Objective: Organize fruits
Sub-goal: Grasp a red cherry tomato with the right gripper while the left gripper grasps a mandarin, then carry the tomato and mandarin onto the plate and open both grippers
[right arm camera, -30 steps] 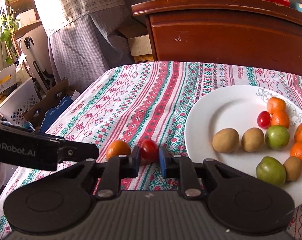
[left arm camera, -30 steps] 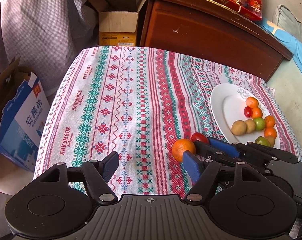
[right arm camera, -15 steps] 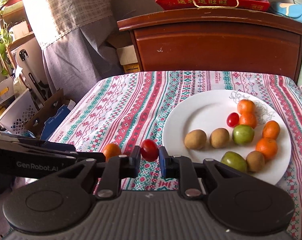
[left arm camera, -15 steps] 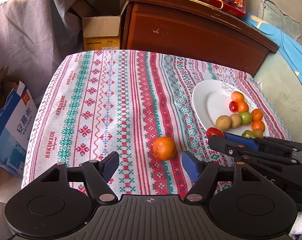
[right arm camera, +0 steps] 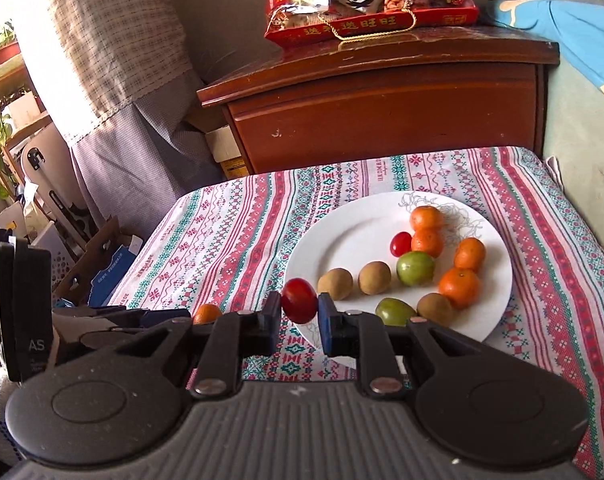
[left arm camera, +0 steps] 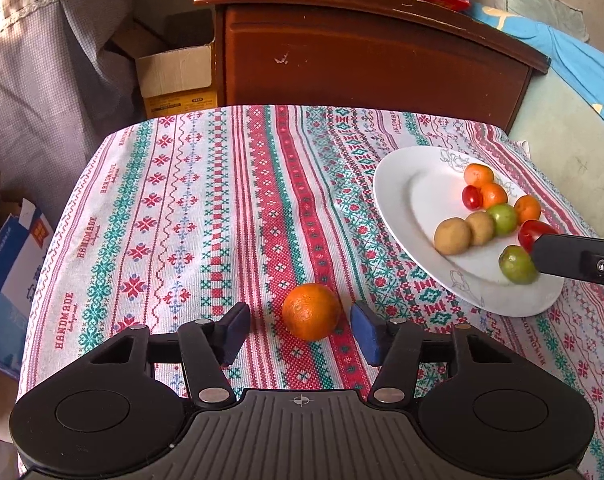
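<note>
Left tongs (left arm camera: 299, 330) closing around mandarin (left arm camera: 311, 317); pads not touching.

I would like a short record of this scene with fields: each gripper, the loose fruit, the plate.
left gripper: jaws closing around the orange on the tablecloth, pads not yet touching
right gripper: shut on a cherry tomato, held at the plate's near edge
plate: white, holding oranges, green fruits, brown fruits and one cherry tomato
</note>
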The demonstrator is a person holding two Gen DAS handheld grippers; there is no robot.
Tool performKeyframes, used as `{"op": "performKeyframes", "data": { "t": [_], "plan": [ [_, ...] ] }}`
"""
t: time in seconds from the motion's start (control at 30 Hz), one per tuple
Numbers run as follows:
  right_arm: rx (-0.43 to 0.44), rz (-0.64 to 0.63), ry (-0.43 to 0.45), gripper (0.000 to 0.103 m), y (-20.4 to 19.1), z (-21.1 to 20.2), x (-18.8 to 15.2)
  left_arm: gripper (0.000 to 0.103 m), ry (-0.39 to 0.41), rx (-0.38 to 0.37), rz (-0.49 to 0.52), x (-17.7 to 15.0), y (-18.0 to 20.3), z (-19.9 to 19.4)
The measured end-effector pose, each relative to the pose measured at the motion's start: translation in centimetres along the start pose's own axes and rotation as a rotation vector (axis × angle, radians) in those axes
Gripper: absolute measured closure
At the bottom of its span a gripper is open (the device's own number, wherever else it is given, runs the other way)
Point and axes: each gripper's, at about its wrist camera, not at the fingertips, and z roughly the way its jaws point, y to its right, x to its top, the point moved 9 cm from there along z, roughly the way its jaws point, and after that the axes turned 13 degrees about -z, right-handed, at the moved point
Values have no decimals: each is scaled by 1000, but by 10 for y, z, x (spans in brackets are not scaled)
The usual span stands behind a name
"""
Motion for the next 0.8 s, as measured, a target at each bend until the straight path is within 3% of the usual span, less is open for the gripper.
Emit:
{"op": "performKeyframes", "data": {
  "t": [0.07,0.13,0.23,0.53,0.8],
  "plan": [
    [-4,7,-2,84,2,1,-1,53,2,-2,2,0,1,1],
    [-5,16,-1,84,4,0,-1,68,6,-6,12,0,4,2],
    [-11,28,3,84,9,-1,-1,75,11,-8,19,1,5,2],
    [-29,54,20,84,19,-4,3,76,10,-59,-33,4,8,-2],
    [-26,78,77,84,30,6,23,76,51,-144,-90,32,26,-9]
  ]
}}
